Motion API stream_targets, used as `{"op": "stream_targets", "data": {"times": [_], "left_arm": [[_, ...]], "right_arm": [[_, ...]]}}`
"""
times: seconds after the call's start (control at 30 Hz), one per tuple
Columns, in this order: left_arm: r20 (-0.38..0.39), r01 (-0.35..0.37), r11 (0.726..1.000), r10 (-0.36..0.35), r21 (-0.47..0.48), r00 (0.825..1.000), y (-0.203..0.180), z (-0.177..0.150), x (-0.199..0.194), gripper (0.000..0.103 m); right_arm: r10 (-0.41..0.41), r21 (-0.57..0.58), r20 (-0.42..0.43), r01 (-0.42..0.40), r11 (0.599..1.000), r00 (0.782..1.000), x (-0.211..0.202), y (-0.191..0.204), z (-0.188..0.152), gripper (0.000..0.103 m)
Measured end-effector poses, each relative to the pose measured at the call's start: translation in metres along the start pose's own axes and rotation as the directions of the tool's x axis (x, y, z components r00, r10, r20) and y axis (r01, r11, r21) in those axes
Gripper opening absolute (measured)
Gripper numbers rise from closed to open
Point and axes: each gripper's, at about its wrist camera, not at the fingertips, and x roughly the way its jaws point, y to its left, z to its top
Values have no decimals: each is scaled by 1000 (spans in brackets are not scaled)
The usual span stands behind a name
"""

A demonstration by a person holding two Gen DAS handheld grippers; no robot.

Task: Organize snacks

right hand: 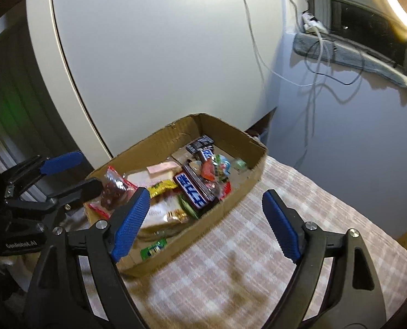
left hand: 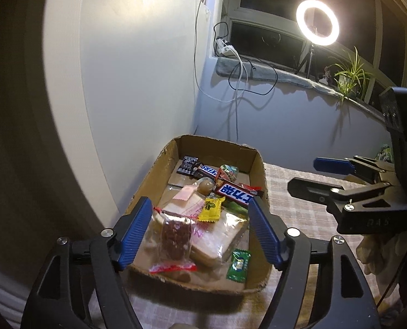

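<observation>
A shallow cardboard box [left hand: 154, 175] [right hand: 247, 175] on the checked tablecloth holds several snacks: Snickers bars [left hand: 235, 193] [right hand: 194, 190], a yellow candy [left hand: 211, 209], a green sachet [left hand: 238, 265] [right hand: 153, 249], wrapped bread [left hand: 225, 235] and a clear pack of dark red sweets [left hand: 174, 240] [right hand: 113, 189]. My left gripper [left hand: 200, 229] is open and empty above the box's near end. My right gripper [right hand: 206, 222] is open and empty over the box's right wall; it also shows in the left wrist view [left hand: 338, 174].
The checked tablecloth [right hand: 258, 260] stretches right of the box. A white cabinet panel [left hand: 137, 68] stands close behind the box. Cables [left hand: 239, 82] hang from the windowsill, with a ring light [left hand: 317, 22] and a plant [left hand: 350, 74] on it.
</observation>
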Motion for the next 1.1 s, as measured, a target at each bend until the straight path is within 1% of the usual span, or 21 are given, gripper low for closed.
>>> {"op": "stream_targets", "data": {"times": [0.07, 0.13, 0.2, 0.3, 0.33, 0.37, 0.47, 0.5, 0.57, 0.63, 0.83, 1.1], "left_arm": [[10, -10, 1000, 10, 3, 1000, -3, -2, -6, 81], [21, -25, 1000, 25, 7, 999, -6, -5, -12, 81], [23, -36, 999, 35, 6, 999, -9, -8, -18, 81], [25, -48, 999, 48, -4, 999, -13, -13, -26, 81], [28, -53, 999, 53, -3, 998, -15, -16, -30, 81], [30, -55, 999, 55, -2, 998, -17, -18, -33, 81], [37, -66, 998, 66, 0, 997, -23, -26, -43, 81], [38, -71, 997, 71, -4, 997, -23, -27, -45, 82], [45, -84, 996, 84, -8, 995, -26, -30, -50, 82], [49, -89, 996, 90, -9, 995, -26, -33, -54, 82], [45, -99, 995, 100, -33, 994, -26, -41, -60, 82], [47, -108, 994, 109, -25, 993, -30, -43, -61, 82]], "right_arm": [[-30, -4, 17, 30, 1000, 999, -10, 1, -7, 86], [-62, 1, 28, 62, 998, 998, -18, 1, -11, 87], [-98, 7, 38, 98, 995, 994, -27, 1, -17, 97], [-133, 14, 77, 133, 991, 988, -44, 2, -27, 98], [-152, 17, 84, 151, 988, 985, -49, 3, -29, 98], [-184, 23, 95, 183, 983, 978, -55, 4, -34, 98], [-249, 29, 132, 247, 969, 960, -70, 9, -46, 99], [-266, 29, 143, 265, 964, 953, -76, 11, -51, 103], [-265, 30, 155, 263, 964, 952, -85, 14, -61, 103], [-244, 40, 142, 241, 970, 959, -91, 16, -71, 103], [-256, 69, 129, 249, 966, 958, -105, 22, -92, 103], [-256, 102, 112, 245, 964, 960, -112, 19, -101, 103]]}}
